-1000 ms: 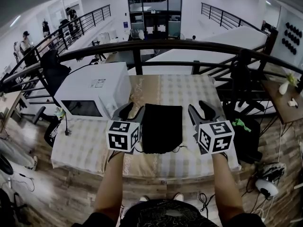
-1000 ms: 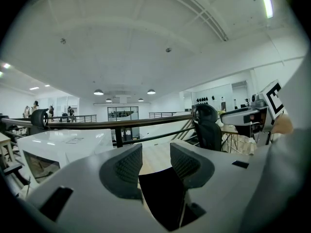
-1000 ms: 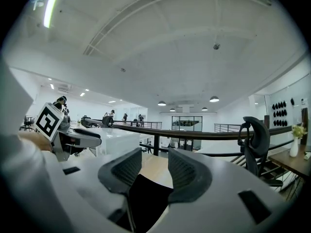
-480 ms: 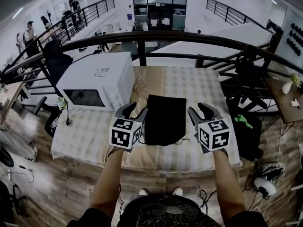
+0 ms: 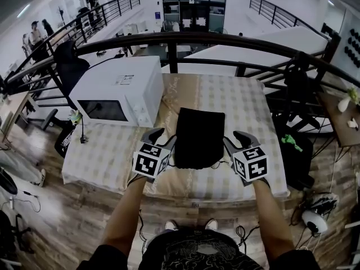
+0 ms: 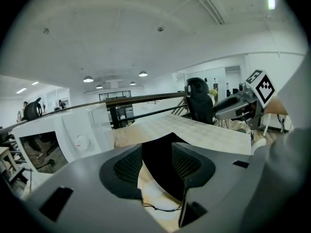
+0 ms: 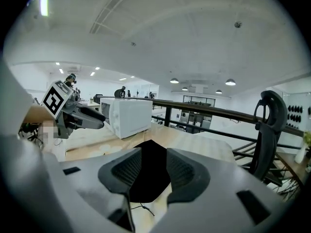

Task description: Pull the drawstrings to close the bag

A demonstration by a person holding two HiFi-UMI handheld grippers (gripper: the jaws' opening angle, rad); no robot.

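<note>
A black drawstring bag lies flat on the checked tablecloth, its mouth toward me. Thin cords trail from its near corners. My left gripper hovers just off the bag's near left corner. Its jaws have just been opening and nothing is between them. My right gripper hovers off the near right corner, open and empty too. In the left gripper view the bag shows beyond the open gripper, with a cord below. The right gripper view shows the bag past that open gripper.
A white microwave stands on the table left of the bag, close to my left gripper. A dark railing runs behind the table. The table's front edge is just under my forearms. An office chair stands at the right.
Both grippers have come down toward the table and now sit lower beside the bag's near corners. The bag has not moved.
</note>
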